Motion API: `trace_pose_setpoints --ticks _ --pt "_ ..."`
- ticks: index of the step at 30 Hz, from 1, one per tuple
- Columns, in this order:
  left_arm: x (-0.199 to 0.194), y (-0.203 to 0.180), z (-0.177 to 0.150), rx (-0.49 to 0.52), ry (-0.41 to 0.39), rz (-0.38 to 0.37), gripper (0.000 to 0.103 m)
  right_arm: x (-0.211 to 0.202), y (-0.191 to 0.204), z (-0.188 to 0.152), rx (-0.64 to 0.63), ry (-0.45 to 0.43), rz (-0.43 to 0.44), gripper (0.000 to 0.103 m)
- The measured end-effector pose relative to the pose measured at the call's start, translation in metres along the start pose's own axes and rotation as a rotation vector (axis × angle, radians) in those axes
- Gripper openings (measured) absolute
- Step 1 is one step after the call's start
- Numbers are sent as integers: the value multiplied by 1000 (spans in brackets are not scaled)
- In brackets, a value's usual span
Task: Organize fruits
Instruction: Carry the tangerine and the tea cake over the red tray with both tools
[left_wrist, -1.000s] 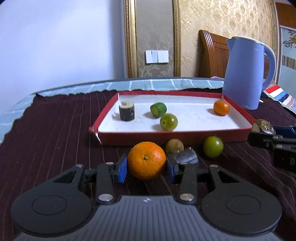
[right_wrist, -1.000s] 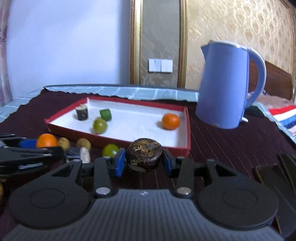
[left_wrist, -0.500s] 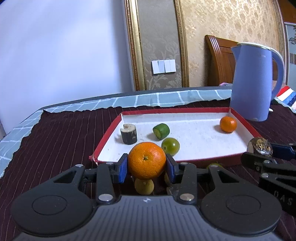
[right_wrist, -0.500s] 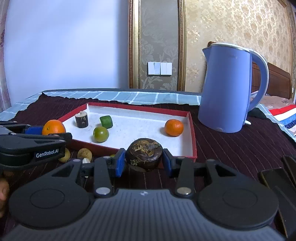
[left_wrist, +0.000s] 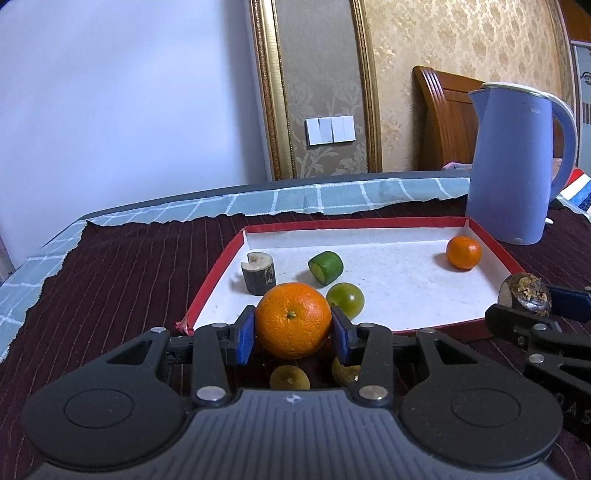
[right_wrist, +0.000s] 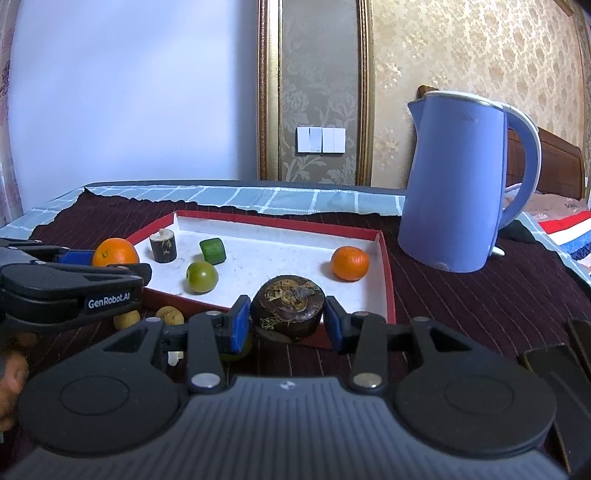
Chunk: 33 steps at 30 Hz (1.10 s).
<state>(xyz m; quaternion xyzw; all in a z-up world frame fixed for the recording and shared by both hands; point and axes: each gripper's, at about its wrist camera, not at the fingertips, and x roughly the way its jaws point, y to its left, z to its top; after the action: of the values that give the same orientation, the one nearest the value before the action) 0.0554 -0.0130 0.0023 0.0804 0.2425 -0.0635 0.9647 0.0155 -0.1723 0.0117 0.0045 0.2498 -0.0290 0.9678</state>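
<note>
While I hold a gripper in each hand over a dark maroon striped tablecloth (left_wrist: 110, 280), my left gripper (left_wrist: 293, 334) is clenched on a large round orange (left_wrist: 293, 320), its blue pads pressing both sides, lifted in front of the near left corner of a shallow red-rimmed tray with a white floor (left_wrist: 406, 280). Below it on the cloth lie two small yellowish-brown fruits (left_wrist: 290, 377). Inside the tray, from left to right, sit a short dark wooden cylinder (left_wrist: 258, 273), a green cut cylinder piece (left_wrist: 325, 267), a round green fruit (left_wrist: 345, 300) and a small orange tangerine (left_wrist: 463, 252) near the far right corner. My right gripper (right_wrist: 284, 325) grasps a dark brown round puck-shaped fruit with a dried crown (right_wrist: 288, 307), just in front of the tray's near rim. A tall blue electric kettle (right_wrist: 458, 184) stands right of the tray
</note>
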Motion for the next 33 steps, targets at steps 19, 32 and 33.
trace_pose_setpoints --ticks 19,32,33 --pt "12 -4 7 10 15 8 41 8 1 12 -5 -6 2 40" --pt "20 -7 13 18 24 17 41 10 1 13 -6 -8 1 40" --pt "21 -7 13 18 23 18 41 12 0 15 -7 -9 0 40"
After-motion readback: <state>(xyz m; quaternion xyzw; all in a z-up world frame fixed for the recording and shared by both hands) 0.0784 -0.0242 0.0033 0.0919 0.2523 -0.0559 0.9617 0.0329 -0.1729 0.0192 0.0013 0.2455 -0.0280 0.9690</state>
